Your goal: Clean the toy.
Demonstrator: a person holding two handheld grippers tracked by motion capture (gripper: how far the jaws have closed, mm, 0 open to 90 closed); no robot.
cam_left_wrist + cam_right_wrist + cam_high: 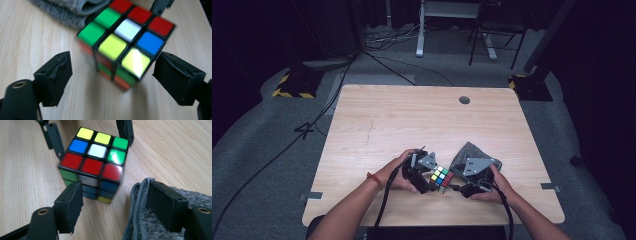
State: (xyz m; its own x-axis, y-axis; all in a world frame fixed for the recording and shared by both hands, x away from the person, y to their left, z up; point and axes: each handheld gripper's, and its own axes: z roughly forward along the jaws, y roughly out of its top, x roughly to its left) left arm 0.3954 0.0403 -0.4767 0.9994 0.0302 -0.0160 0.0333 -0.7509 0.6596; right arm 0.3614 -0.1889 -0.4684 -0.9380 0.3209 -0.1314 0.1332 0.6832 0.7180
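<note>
- Dark floor and trailing cables ringed a pale wooden table [377, 125].
- At its near edge stood a scrambled cube [441, 177], on the wood just beside a grey cloth [467, 152].
- Left gripper [112, 75] stood open, the cube's near corner between its pads but untouched.
- Right gripper [115, 202] was open too, one pad by the cube's base, the other over the cloth.
- To grip well, each pair should probably square up on opposite flat faces, not corners, and the right one should clear the cloth first.

A recording lab: floor cables [377, 52], weighted stand bases [294, 84] (hazard-striped), dark surroundings.
</note>
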